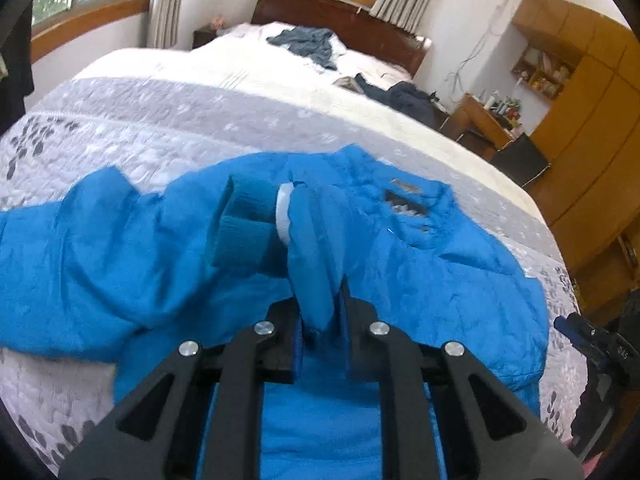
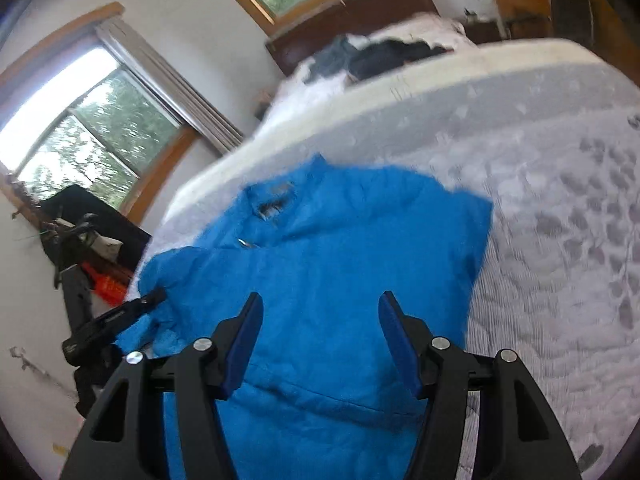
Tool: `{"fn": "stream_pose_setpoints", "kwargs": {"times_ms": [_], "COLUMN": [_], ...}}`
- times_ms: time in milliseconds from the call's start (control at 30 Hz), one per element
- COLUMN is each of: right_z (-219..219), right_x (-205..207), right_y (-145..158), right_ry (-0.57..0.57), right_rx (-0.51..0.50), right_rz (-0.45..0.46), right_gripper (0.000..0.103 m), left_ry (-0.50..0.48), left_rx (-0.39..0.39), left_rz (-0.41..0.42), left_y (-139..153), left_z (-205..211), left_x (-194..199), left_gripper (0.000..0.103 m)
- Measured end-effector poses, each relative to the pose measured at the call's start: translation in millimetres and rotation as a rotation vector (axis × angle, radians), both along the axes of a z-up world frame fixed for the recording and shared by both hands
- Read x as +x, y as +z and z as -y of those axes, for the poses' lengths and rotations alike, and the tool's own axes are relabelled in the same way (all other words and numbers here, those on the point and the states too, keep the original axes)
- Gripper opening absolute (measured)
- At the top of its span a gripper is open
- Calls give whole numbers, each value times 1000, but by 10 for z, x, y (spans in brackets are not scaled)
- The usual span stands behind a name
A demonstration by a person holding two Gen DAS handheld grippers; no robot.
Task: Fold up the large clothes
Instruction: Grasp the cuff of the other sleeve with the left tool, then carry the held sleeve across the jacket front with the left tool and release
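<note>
The left gripper [image 1: 320,320] is clamped on a sleeve [image 1: 312,240] of the blue jacket [image 1: 440,264], its ribbed cuff [image 1: 244,224] pointing away. The right gripper [image 2: 320,344] hovers above the jacket [image 2: 340,260], fingers apart and empty. The jacket lies spread on the bed's grey leaf-patterned quilt [image 1: 140,128].

Your jacket [image 1: 420,264] is bright blue with teal cuffs [image 1: 244,220]. Bedspread [image 1: 168,120] is white-grey with a grey leaf print. Your hand-held gripper [image 2: 320,344] is black with blue pads [image 2: 394,336]. Headboard [image 1: 340,16] is dark brown.
</note>
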State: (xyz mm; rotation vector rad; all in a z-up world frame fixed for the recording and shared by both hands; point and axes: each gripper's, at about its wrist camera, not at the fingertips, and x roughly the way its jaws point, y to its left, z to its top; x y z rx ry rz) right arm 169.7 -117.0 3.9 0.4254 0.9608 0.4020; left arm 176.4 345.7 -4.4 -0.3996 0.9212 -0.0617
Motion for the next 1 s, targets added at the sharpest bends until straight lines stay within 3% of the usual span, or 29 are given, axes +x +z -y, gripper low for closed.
{"fn": "stream_pose_setpoints", "kwargs": {"times_ms": [200, 333, 467, 567, 700, 833, 1000], "right_z": [-6, -33, -37, -126, -389, -550, -487], "right_x": [155, 171, 110, 0, -120, -69, 67], "right_y": [-413, -501, -362, -93, 81, -65, -389], "right_ry": [-22, -17, -43, -23, 53, 84, 53], "right_rx": [-73, -93, -103, -84, -56, -96, -125], "right_rz": [-112, -111, -91, -18, 30, 1, -92], "right_gripper": [55, 54, 55, 57, 59, 59, 57], "left_ry": [2, -8, 27, 62, -26, -78, -75], "left_rx": [-34, -8, -16, 60, 85, 97, 89], "left_rz": [-71, -66, -22, 92, 131, 64, -25], "left_y": [-373, -362, -152, 201, 397, 171, -284], "left_z": [-130, -127, -281, -312, -39, 200, 116], "left_x": [69, 51, -42, -197, -186, 2, 173], "left_gripper": [16, 24, 24, 29, 33, 33, 30]}}
